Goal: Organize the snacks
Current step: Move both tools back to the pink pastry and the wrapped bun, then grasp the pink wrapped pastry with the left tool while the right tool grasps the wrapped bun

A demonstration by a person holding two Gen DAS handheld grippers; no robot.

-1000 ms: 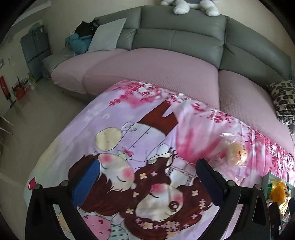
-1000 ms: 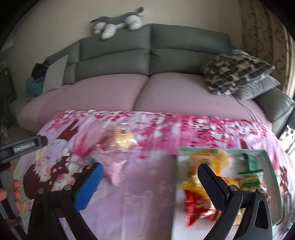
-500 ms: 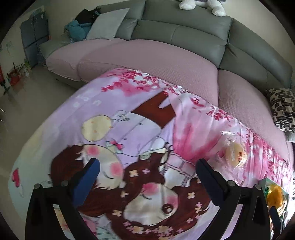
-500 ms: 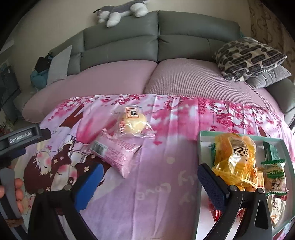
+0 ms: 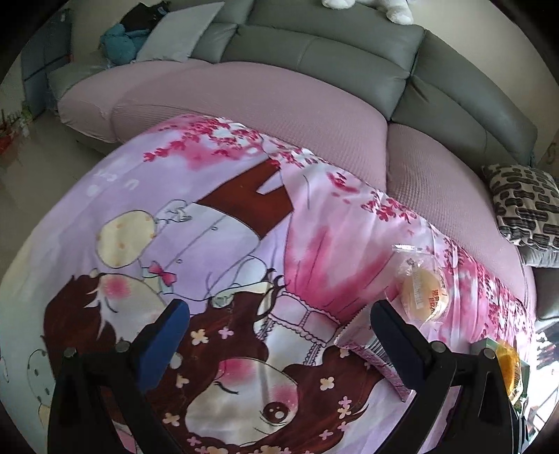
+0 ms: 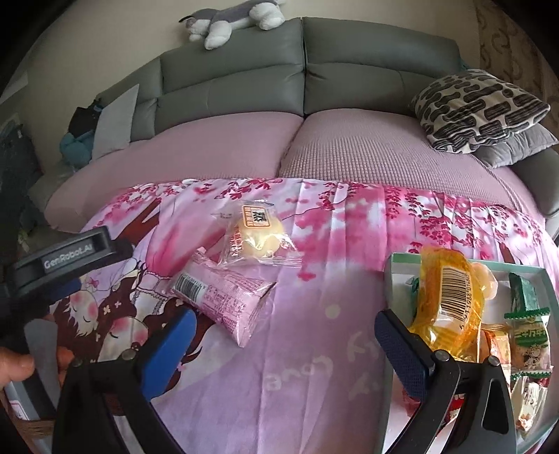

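Note:
A round yellow bun in clear wrap (image 6: 256,235) and a pink snack packet (image 6: 223,298) lie on the pink cartoon cloth (image 6: 314,349). A green-rimmed box (image 6: 396,265) at the right holds a yellow bag (image 6: 449,304), a green-wrapped snack (image 6: 527,331) and several others. My right gripper (image 6: 284,344) is open and empty, above the cloth between the packet and the box. My left gripper (image 5: 279,340) is open and empty over the cloth's cartoon faces; the bun (image 5: 422,291) and the packet's end (image 5: 363,344) lie by its right finger. The left gripper's body (image 6: 70,262) shows in the right wrist view.
A grey sofa (image 6: 314,70) with pink seat covers runs behind the table. A patterned cushion (image 6: 478,108) lies on its right, a plush toy (image 6: 234,19) on its back. The floor (image 5: 42,153) drops away left of the table.
Both grippers have moved closer over the table. The right view has steadied and shifted left toward the bun and packet. In the left view the pink packet has come into sight.

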